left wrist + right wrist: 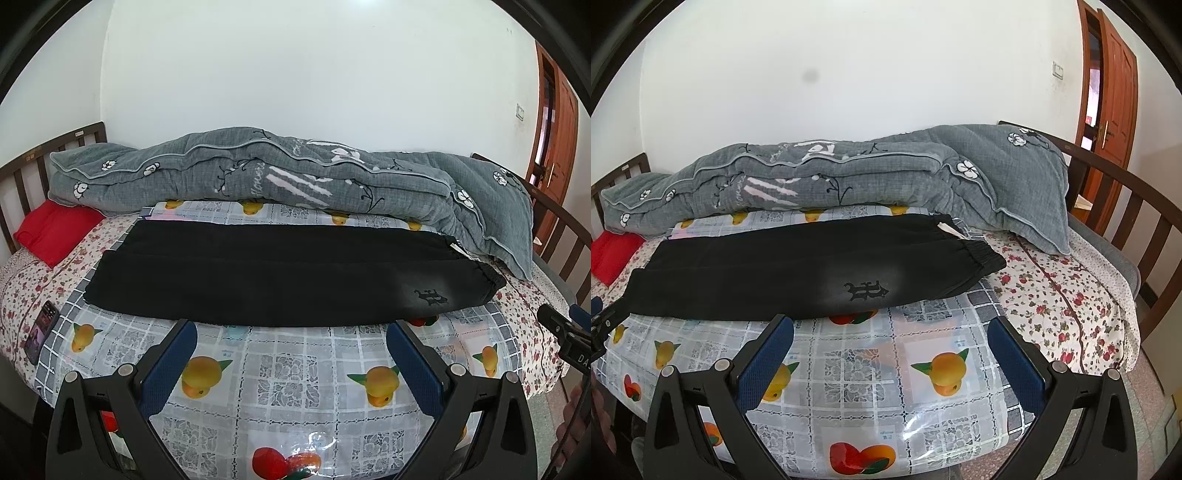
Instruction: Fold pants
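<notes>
Black pants lie flat across the bed, folded lengthwise with one leg on the other. The elastic waistband is at the right, the cuffs at the left. A dark emblem marks the near right part. In the right wrist view the pants stretch from left to centre right. My left gripper is open, hovering just short of the pants' near edge, nothing between its blue pads. My right gripper is also open and empty, close to the near edge below the emblem.
A fruit-print plastic cloth covers the bed under the pants. A grey quilt is bunched along the wall side. A red pillow and a phone lie at the left. Wooden bed rails curve at the right, with a door beyond.
</notes>
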Action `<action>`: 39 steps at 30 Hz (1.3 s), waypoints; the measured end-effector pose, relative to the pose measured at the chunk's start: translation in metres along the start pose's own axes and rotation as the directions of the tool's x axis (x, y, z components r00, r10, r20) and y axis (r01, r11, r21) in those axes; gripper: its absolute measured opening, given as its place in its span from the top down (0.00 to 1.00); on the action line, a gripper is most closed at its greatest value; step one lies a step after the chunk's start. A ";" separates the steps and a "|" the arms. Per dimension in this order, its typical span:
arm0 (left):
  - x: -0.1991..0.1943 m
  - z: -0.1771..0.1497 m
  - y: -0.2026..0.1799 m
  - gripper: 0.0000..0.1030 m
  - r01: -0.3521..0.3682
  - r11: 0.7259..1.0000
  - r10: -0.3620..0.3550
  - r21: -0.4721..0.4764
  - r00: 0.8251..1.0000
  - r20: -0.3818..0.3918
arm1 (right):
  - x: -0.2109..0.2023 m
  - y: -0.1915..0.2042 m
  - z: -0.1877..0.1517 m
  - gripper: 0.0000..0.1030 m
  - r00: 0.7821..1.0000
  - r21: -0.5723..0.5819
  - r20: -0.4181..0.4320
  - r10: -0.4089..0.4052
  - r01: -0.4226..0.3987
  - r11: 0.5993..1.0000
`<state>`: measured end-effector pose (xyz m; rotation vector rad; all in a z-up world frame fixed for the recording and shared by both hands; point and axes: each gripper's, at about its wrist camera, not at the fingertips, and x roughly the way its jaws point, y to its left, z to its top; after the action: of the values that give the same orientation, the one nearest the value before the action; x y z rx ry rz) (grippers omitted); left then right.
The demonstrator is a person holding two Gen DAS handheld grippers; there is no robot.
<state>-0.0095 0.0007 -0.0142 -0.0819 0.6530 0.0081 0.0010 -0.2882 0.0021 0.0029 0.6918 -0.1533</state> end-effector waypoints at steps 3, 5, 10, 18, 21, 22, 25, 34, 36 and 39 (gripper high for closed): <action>0.000 0.000 0.001 0.00 0.000 1.000 0.000 -0.001 1.000 -0.001 | 0.000 0.000 0.000 0.00 1.000 -0.001 0.002 0.000 0.000 1.000; 0.000 0.000 0.001 0.00 0.000 1.000 0.000 0.001 1.000 -0.001 | 0.000 0.000 0.001 0.00 1.000 0.000 0.002 0.000 0.000 1.000; 0.000 -0.001 0.001 0.00 0.003 1.000 -0.003 0.000 1.000 -0.002 | -0.002 -0.002 0.000 0.00 1.000 0.000 0.008 0.000 0.000 1.000; 0.001 0.001 0.001 0.00 0.012 1.000 -0.012 0.002 1.000 0.001 | -0.003 0.001 0.002 0.00 1.000 -0.003 0.011 -0.003 0.003 1.000; 0.004 0.003 0.001 0.00 0.016 1.000 -0.016 0.001 1.000 0.000 | -0.003 0.001 0.003 0.00 1.000 -0.003 0.013 -0.001 0.001 1.000; 0.005 0.003 0.002 0.00 0.017 1.000 -0.017 0.001 1.000 0.002 | -0.003 0.002 0.003 0.00 1.000 -0.003 0.014 -0.001 0.001 1.000; 0.011 0.003 0.004 0.00 0.018 1.000 -0.018 -0.006 1.000 0.009 | 0.002 0.005 0.004 0.00 1.000 -0.005 0.018 0.006 -0.006 1.000; 0.058 -0.016 0.026 0.00 -0.009 1.000 0.008 -0.022 0.999 -0.041 | 0.053 0.007 -0.010 0.00 0.999 0.022 -0.035 0.026 -0.025 0.999; 0.079 -0.025 0.041 0.01 -0.026 0.998 0.021 -0.053 0.996 -0.086 | 0.070 0.005 -0.016 0.00 0.997 0.033 -0.061 0.043 -0.041 0.999; 0.103 -0.039 0.066 0.01 -0.010 0.994 -0.006 -0.109 0.989 -0.151 | 0.099 -0.001 -0.027 0.01 0.992 0.074 -0.109 0.070 -0.062 0.995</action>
<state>0.0470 0.0620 -0.1124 -0.1888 0.8044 0.0397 0.0589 -0.3015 -0.0811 0.1025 0.7961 -0.1144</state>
